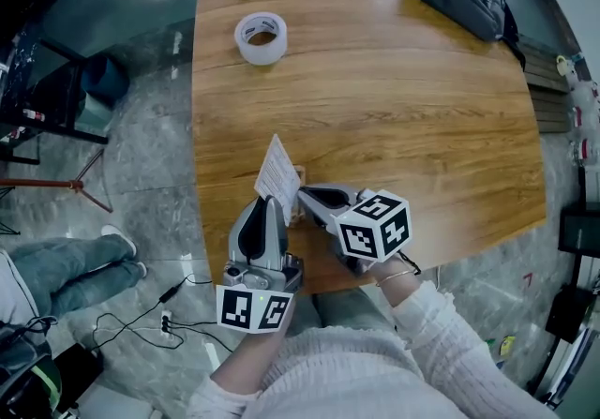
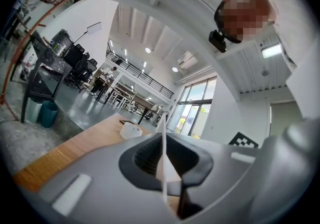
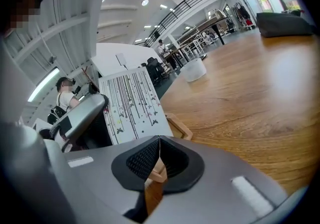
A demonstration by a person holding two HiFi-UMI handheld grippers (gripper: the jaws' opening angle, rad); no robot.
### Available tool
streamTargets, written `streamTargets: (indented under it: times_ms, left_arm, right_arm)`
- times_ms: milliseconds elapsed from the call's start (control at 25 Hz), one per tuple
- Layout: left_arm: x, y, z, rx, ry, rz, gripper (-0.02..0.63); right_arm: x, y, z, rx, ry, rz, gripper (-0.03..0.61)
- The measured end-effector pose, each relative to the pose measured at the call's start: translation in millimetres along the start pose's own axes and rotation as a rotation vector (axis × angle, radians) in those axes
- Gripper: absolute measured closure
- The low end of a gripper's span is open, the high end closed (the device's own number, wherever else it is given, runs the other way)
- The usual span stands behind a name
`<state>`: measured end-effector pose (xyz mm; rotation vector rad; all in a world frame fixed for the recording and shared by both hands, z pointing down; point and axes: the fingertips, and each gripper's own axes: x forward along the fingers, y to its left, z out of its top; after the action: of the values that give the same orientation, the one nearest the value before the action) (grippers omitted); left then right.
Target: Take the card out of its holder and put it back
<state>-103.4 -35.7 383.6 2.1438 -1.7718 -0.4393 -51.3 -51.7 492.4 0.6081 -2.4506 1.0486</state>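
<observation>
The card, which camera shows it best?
The right gripper view: the card faces it, so its striped print shows. The head view shows it small; the left gripper view, only its thin edge.

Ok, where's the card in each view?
Head view: card low centre, in the left gripper's fingers.
Left gripper view: edge-on, bottom centre, between the fingers.
Right gripper view: left of centre, striped face showing, by the holder.
Shared landmark: tape roll.

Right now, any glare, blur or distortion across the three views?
Head view: sharp, evenly lit, mild sheen on the table. Left gripper view: heavy fisheye, card edge-on, soft up close. Right gripper view: fisheye too, card's stripes crisp, holder between the jaws blurred.
</observation>
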Motion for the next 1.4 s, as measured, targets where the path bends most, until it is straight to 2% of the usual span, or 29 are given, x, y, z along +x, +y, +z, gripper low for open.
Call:
streamTargets:
  times_ms: [120, 200, 280, 520, 720, 880, 960, 1400]
  left_arm:
    - [2, 0, 2, 0.004, -0.002, -0.010, 0.594]
    - [3, 0, 3, 0.008, -0.007, -0.014, 0.594]
    - [4, 0, 5, 0.013, -0.010, -0.018, 0.594]
    - [4, 1, 7, 0.021, -0.005, -0.014, 0.594]
    - [4, -1, 6, 0.016, -0.003, -0.012, 0.594]
    - [5, -1, 5, 0.010, -0.004, -0.013, 0.594]
    - [5, -2, 3, 0.009, -0.004, -0.014, 0.594]
    - [1, -4, 2, 0.039, 0.005, -0.008, 0.591]
  right_arm:
    - [-9, 1, 14, -0.015, -0.032, 0.050, 0.552]
    - [-14, 2, 29, -0.048, -0.055, 0.114, 0.514]
    - [-18, 3, 46, -0.097, -0.072, 0.179, 0.509]
    - [-14, 15, 80, -0.257, -0.014, 0.351, 0.455]
    - [-7, 24, 94, -0.281, 0.016, 0.452, 0.405]
    - [-6, 36, 97, -0.260, 0.033, 0.549, 0.400]
    - [-6, 41, 95, -0.257, 0.056, 0.595, 0.378]
    - [-5, 58, 106, -0.352, 0.044, 0.586, 0.365]
